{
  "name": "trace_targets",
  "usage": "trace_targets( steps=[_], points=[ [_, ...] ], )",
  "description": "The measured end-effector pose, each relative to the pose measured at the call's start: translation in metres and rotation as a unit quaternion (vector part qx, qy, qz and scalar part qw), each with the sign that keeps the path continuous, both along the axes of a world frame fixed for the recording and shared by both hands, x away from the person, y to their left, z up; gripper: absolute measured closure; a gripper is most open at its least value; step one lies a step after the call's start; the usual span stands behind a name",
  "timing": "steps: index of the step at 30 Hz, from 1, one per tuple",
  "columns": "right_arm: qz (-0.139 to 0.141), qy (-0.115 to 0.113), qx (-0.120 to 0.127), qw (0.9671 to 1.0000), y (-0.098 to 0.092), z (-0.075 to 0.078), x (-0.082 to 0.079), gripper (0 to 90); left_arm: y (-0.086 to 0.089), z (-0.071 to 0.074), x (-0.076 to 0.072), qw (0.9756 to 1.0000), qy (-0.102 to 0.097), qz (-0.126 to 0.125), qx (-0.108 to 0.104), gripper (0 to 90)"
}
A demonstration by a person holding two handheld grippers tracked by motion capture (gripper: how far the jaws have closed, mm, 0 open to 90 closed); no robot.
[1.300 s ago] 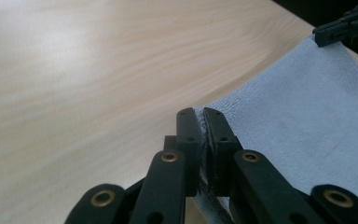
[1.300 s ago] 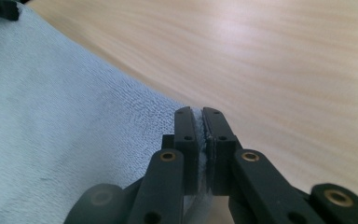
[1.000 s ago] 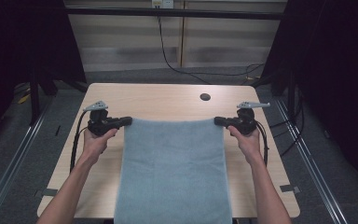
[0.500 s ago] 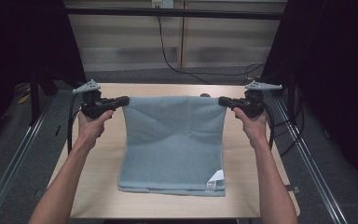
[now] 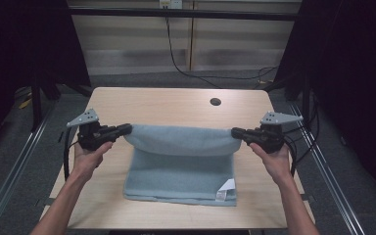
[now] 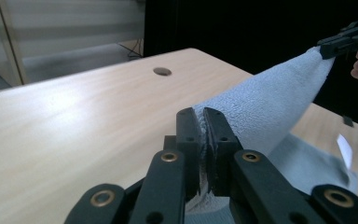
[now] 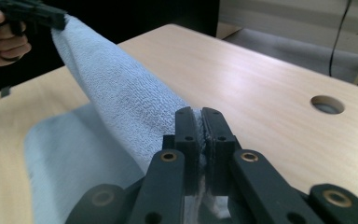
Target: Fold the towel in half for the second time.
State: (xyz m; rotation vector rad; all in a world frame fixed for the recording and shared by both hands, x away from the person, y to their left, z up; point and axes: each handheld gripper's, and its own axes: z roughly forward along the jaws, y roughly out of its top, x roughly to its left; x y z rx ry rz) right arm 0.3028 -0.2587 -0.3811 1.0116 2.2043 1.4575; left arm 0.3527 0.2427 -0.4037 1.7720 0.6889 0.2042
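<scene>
The wooden desk (image 5: 171, 105) has a blue towel (image 5: 181, 164) lying on its near half, with the top edge lifted up. The left claw (image 5: 126, 129) and the right claw (image 5: 236, 132) each pinch one top corner of the towel. A small white tag (image 5: 225, 188) sits at its near right corner.

This looks like a lab or recording studio. A pale wooden table with a round cable hole (image 5: 215, 102) stands between black curtains (image 5: 352, 73) at left and right. Metal floor rails (image 5: 24, 147) run beside it, and a black cable (image 5: 176, 54) hangs on the far wall.
</scene>
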Motion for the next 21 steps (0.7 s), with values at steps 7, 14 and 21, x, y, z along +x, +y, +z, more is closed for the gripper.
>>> trace_targets(
  steps=[7,14,21],
  points=[
    [0.018,0.016,-0.018,0.9996,0.004,-0.016,-0.032,86.1,0.002,-0.015,-0.028,0.9998,0.008,-0.008,0.013,85.7],
    [0.025,0.045,-0.032,0.9982,0.006,-0.046,-0.061,85.6,0.002,-0.036,-0.052,0.9974,0.04,-0.025,0.055,84.7],
    [0.037,0.078,-0.014,0.9962,0.007,-0.067,-0.081,81.4,0.012,-0.052,-0.075,0.9961,0.062,-0.024,0.058,81.6]
  ],
)
